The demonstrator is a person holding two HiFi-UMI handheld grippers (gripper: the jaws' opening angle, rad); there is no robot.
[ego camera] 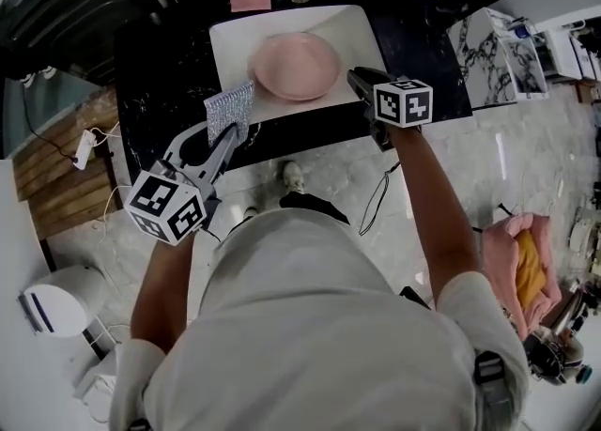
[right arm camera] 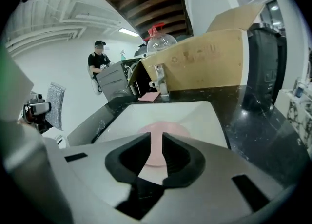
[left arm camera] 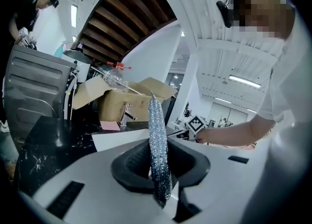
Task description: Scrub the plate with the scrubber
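- A glittery silver scrubber (ego camera: pixel 230 110) is clamped edge-on between the jaws of the left gripper (ego camera: pixel 225 138), near the sink's front-left corner, seemingly poised for scrubbing.
- A pink plate (ego camera: pixel 295 65) is seen lying untouched in the white sink (ego camera: pixel 362 30).
- The right gripper (ego camera: pixel 357 80) is held by the plate's right rim, jaws slightly parted and empty, probably to steady it.

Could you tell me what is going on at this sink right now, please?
A person is working two handheld grippers over a white square sink. The left gripper has its claw shut on a silver glittery scrubber pad, held by the sink's near-left corner and not yet touching the round pink plate in the basin. The right gripper sits at the plate's right rim, claw slightly apart and empty.
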